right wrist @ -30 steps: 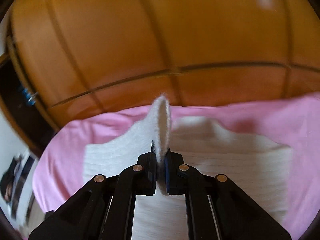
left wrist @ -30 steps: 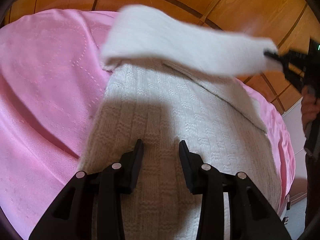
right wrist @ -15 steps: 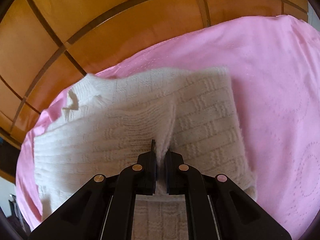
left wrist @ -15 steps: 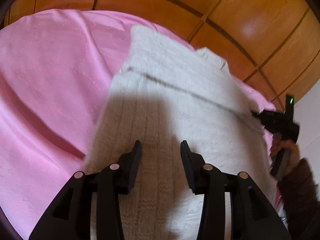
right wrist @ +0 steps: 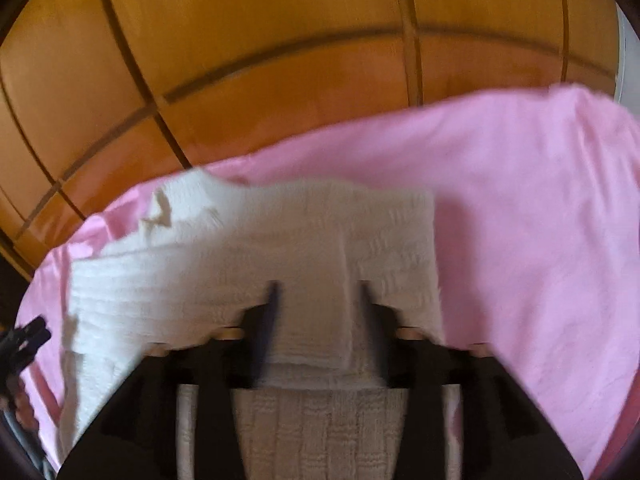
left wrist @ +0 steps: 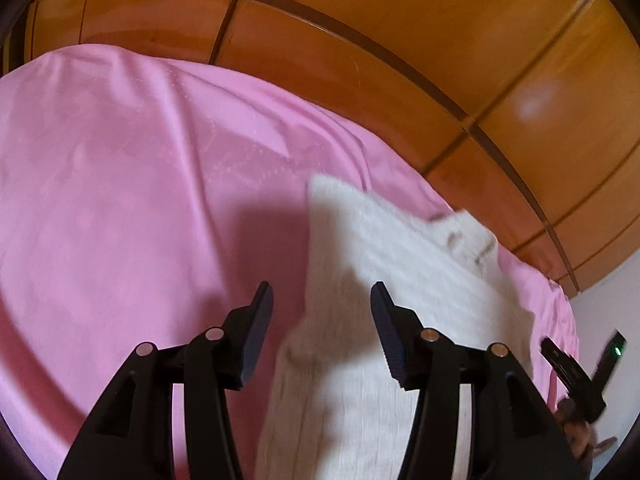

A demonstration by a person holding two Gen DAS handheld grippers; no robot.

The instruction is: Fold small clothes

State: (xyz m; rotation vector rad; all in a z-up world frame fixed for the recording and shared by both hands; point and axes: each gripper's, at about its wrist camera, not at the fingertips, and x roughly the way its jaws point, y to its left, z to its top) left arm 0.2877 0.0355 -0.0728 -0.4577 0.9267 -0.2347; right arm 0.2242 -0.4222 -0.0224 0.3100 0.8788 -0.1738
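The right tongs (right wrist: 318,292) have just opened, releasing the folded sleeve onto the white knitted sweater (right wrist: 248,280); left tongs (left wrist: 322,300) open (further folds remain).

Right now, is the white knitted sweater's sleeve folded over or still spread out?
Folded over: the sleeve lies flat across the white sweater body on the pink sheet.

Cream knit sweater (right wrist: 256,280), sleeve folded across, on pink sheet (right wrist: 540,240)
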